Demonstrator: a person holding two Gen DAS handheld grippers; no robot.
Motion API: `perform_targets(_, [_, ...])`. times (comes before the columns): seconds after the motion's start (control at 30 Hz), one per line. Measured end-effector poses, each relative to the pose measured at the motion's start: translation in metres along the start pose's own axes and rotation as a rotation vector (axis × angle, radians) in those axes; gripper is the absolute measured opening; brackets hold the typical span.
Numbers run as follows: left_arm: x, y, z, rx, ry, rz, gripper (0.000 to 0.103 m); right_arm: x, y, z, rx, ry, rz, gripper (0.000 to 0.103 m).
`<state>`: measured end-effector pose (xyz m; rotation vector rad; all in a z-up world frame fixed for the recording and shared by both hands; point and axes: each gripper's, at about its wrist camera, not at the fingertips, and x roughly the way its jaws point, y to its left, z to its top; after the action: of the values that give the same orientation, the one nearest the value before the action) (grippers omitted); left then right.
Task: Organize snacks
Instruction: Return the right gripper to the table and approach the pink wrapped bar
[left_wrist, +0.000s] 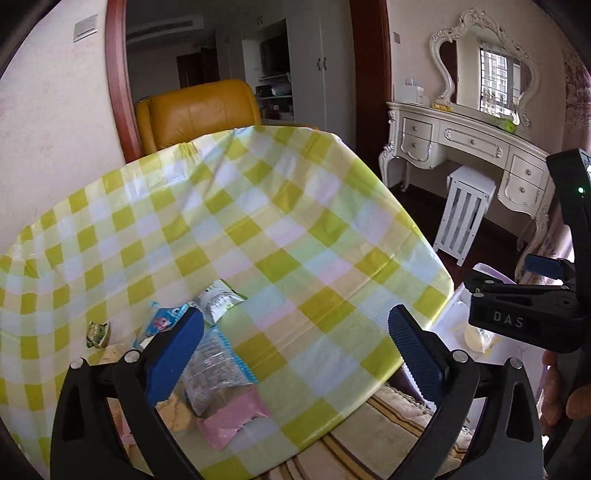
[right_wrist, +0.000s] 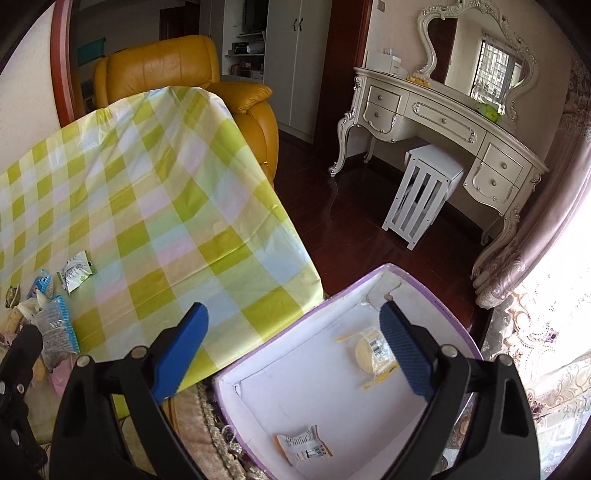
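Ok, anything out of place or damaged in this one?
Mostly tidy. The purple box has a cracked, torn far corner. Only two snacks lie inside, the round cake and an orange packet; the rest remain heaped on the checked tablecloth. Both tongs are open and empty.

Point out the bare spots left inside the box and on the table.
Inside the purple-rimmed white box, the middle floor lies bare between the clear-wrapped round yellow snack and the orange-edged packet. On the yellow-checked tablecloth, everything beyond the green-and-white packet is free. The near-left corner is crowded with wrappers.
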<state>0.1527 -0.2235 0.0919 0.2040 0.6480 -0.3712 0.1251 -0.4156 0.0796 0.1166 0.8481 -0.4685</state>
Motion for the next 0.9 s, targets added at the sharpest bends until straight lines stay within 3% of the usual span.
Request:
perform_targets(0.07, [-0.002, 0.02, -0.003, -0.048, 0.0, 0.027, 0.097, -0.002, 0.013, 0.0, -0.008, 0.005, 0.054, 0.095])
perform_targets(0.23, [-0.009, 0.068, -0.016, -0.226, -0.011, -0.003, 0.097, -0.001, 0.049, -0.009, -0.051, 0.016, 0.163, 0.095])
perform_targets(0.37, [-0.012, 0.09, -0.026, -0.271, -0.03, 0.008, 0.097, 0.004, 0.079, -0.02, -0.092, 0.053, 0.255, 0.095])
perform_targets(0.57, [-0.016, 0.142, -0.049, -0.427, -0.035, -0.042, 0.097, 0.003, 0.119, -0.033, -0.162, 0.067, 0.335, 0.095])
perform_targets(0.8, [-0.021, 0.213, -0.087, -0.633, -0.02, -0.001, 0.096, -0.002, 0.153, -0.041, -0.25, 0.05, 0.406, 0.095])
perform_targets(0.9, [-0.018, 0.234, -0.102, -0.727, -0.014, -0.08, 0.096, 0.001, 0.165, -0.043, -0.28, 0.071, 0.424, 0.095])
